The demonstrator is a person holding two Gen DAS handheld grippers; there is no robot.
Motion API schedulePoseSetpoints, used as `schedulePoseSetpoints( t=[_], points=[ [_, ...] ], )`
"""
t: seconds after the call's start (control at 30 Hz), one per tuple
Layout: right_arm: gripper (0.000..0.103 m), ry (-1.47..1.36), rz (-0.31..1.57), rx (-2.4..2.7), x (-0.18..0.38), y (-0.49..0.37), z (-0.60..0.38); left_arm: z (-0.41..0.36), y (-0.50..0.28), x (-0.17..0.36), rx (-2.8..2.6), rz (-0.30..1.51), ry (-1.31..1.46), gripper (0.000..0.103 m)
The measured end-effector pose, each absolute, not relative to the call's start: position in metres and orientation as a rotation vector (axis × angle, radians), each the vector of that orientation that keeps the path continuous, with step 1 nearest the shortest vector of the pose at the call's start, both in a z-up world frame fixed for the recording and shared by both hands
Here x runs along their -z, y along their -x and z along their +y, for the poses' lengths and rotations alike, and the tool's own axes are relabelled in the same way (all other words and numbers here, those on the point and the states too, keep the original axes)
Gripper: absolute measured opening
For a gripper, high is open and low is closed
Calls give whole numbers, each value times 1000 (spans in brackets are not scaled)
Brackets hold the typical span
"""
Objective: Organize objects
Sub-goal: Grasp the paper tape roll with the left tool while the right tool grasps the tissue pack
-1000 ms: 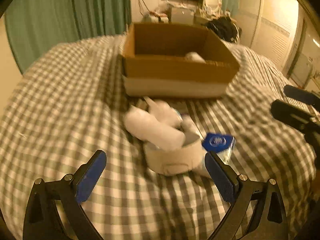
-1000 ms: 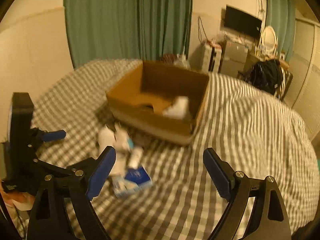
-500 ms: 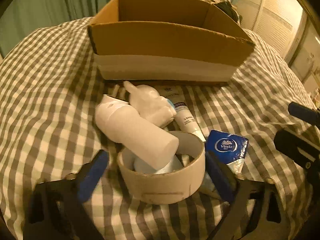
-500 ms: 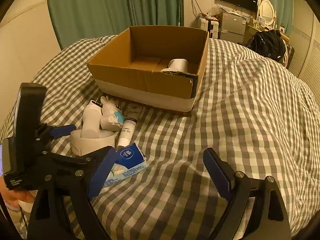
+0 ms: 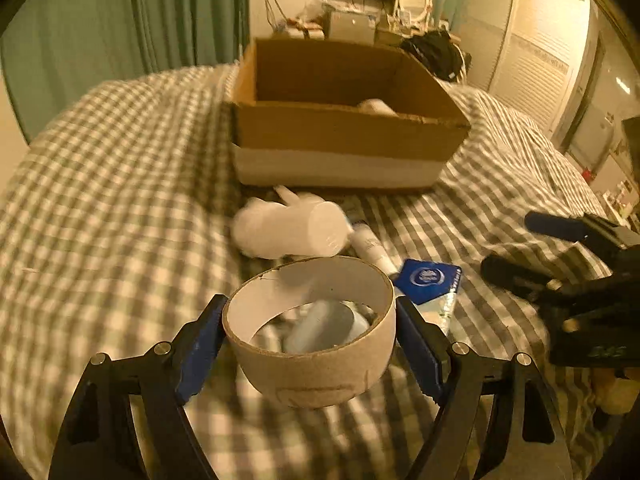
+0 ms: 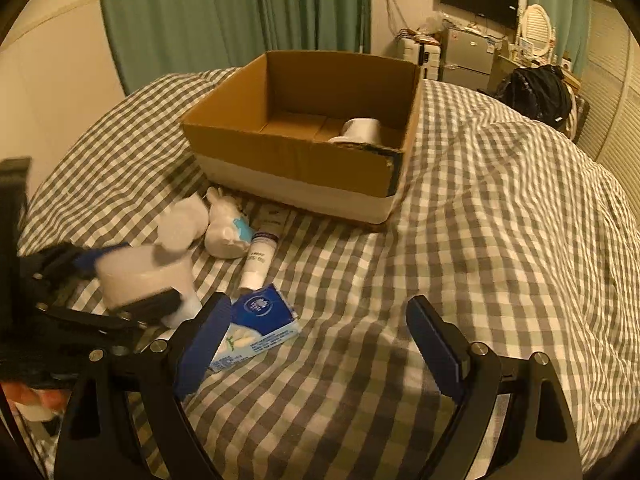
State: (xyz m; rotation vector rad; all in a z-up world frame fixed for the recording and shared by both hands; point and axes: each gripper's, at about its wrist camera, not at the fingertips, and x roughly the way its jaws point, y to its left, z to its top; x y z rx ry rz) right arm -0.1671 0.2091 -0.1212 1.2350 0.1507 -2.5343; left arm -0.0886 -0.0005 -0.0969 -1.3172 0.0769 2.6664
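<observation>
Left tool (image 5: pixel 310 326): both blue pads pressed against the outer wall of a wide cardboard ring (image 5: pixel 308 356), one pad on each side; the jaws have just been closing onto it. The ring sits between the fingertips, open end up, and looks raised off the checked bedspread (image 5: pixel 100 240). Through the ring's hole a pale rounded object lies on the bed below; cannot tell what it is.

Right tool (image 6: pixel 316 338): jaws spread wide, nothing between them, only bedspread under the gap. Its left pad is just beside a blue tissue pack (image 6: pixel 260 326), overlapping the pack's near corner in the right wrist view; cannot tell whether they touch. In the left wrist view this tool hangs at the right edge, well apart from the ring.

Just beyond the ring: a white cylindrical bottle (image 5: pixel 290 230), blurred, apparently above the bed. Beside it a white tube (image 6: pixel 260 258) lies flat, cap toward the tools, with the tissue pack near its cap end. A small white figure with a blue patch (image 6: pixel 226 226) lies just left of the tube.

Further back: an open cardboard box (image 6: pixel 296 160) on the bed, white band along its base. One white roll (image 6: pixel 362 130) lies inside, near the right wall.

Behind the bed: green curtains (image 6: pixel 224 12).
</observation>
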Motion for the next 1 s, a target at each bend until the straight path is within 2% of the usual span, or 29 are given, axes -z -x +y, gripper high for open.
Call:
schedulePoseSetpoints(
  t=[0.33, 0.57, 0.63, 0.67, 0.7, 1.0],
  points=[
    [89, -1323, 424, 2383, 152, 171, 160, -26, 94, 93, -2743, 67, 1321, 83],
    [89, -1412, 550, 2269, 180, 176, 134, -24, 97, 98, -2735, 78, 1329, 83],
    [88, -1441, 567, 2260, 186, 178, 132, -25, 96, 99, -2737, 77, 1329, 84],
    [86, -1446, 573, 2262, 188, 179, 132, -24, 96, 99, -2740, 78, 1325, 83],
    [79, -1446, 572, 2263, 188, 178, 132, -24, 95, 99, -2742, 81, 1322, 83],
    [77, -1313, 494, 2394, 163, 162, 145, -23, 82, 90, -2790, 83, 1297, 83]
  ],
)
